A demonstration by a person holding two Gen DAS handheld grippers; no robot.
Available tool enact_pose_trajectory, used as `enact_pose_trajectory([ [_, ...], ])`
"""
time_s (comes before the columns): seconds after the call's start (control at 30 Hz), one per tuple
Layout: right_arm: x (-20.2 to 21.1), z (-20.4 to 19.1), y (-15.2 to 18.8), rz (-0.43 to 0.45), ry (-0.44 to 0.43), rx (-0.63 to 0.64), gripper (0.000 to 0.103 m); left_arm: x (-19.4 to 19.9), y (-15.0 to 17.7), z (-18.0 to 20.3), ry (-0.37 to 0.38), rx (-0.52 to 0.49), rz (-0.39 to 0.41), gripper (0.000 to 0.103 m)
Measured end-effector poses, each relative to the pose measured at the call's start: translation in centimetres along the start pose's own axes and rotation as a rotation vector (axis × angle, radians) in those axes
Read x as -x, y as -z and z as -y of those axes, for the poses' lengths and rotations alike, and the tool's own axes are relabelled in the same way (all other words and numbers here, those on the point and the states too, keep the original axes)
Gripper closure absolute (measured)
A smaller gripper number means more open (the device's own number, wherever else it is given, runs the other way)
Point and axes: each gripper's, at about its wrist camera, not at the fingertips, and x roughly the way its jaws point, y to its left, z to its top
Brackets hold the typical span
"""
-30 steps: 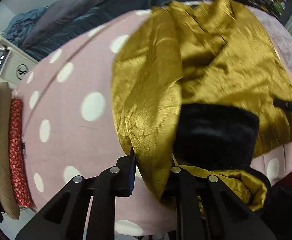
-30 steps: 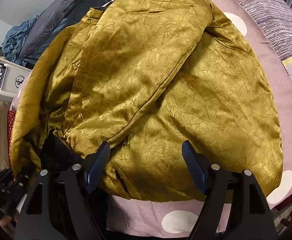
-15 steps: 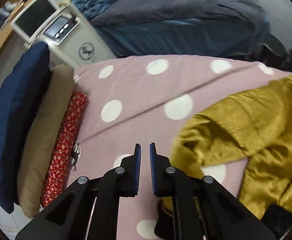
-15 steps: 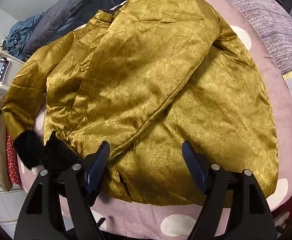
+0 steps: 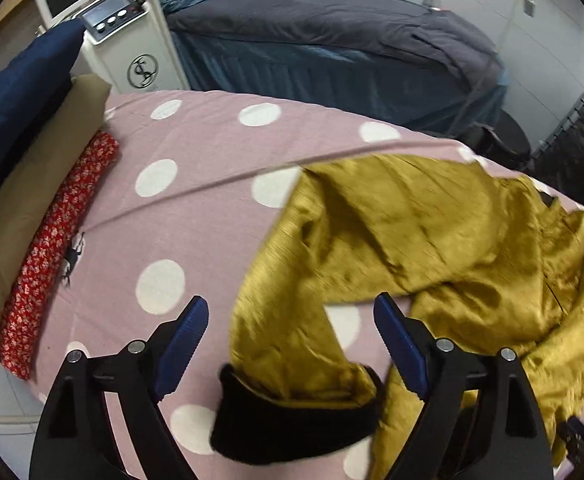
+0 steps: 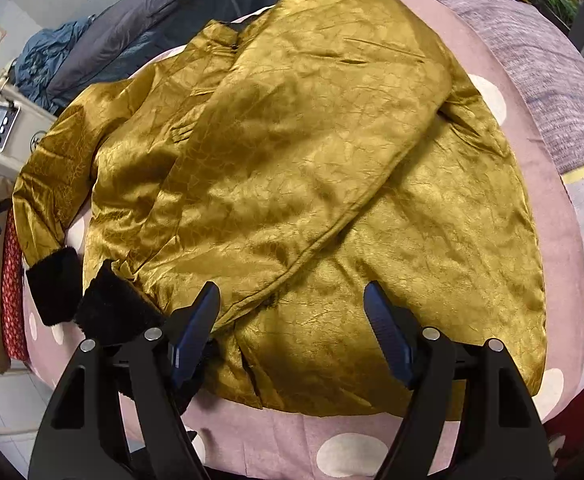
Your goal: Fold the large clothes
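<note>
The left hand-held gripper (image 5: 290, 320) has just been opening; its jaws stand wide, holding nothing, above the black-cuffed sleeve (image 5: 292, 420) of the gold coat (image 6: 312, 180). The right hand-held gripper (image 6: 292, 312) hangs wide apart and empty over the coat's hem. The coat lies spread on the pink dotted bed (image 5: 164, 208), with pillows (image 5: 40, 184) stacked along the bed's left edge.

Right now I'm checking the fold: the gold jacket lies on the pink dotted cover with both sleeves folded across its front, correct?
Only one sleeve is folded across the gold jacket. The other sleeve hangs out to the side, its black cuff on the pink dotted cover, as the right wrist view shows.
</note>
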Motion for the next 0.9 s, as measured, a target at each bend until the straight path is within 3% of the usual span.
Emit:
enact_pose_trajectory([
  [0.1, -0.1, -2.2, 0.0, 0.005, -0.001, 0.106, 0.029, 0.8, 2.8, 1.8, -0.002, -0.054, 0.003, 0.016],
  [0.2, -0.6, -5.8, 0.3, -0.007, -0.008, 0.290, 0.027, 0.3, 5.6, 3.2, 0.051, -0.062, -0.056, 0.016],
  [0.33, -2.4, -10.8, 1.6, -0.047, -0.004, 0.540, 0.023, -0.6, 8.7, 4.2, 0.061, -0.061, -0.113, 0.016],
  [0.5, -6.3, -14.3, 3.6, -0.099, 0.082, 0.699, 0.023, -0.8, 11.5, 4.8, 0.055, -0.064, -0.147, 0.016],
  [0.63, -8.7, -13.9, 3.5, -0.140, 0.093, 0.700, 0.023, -0.3, 12.2, 4.6, 0.059, -0.054, -0.150, 0.016],
  [0.67, -8.9, -13.6, 3.3, -0.146, 0.082, 0.686, 0.026, -0.2, 12.4, 4.5, 0.058, -0.048, -0.151, 0.016],
  [0.7, -8.9, -13.3, 3.1, -0.153, 0.066, 0.669, 0.043, -0.1, 12.5, 4.4, 0.057, -0.044, -0.154, 0.016],
  [0.8, -8.0, -12.5, 2.6, -0.150, -0.005, 0.609, 0.077, -0.4, 13.1, 4.3, 0.051, -0.038, -0.177, 0.016],
  [0.9, -6.8, -12.0, 2.5, -0.122, -0.049, 0.580, 0.088, -0.6, 13.7, 4.5, 0.047, -0.045, -0.192, 0.016],
])
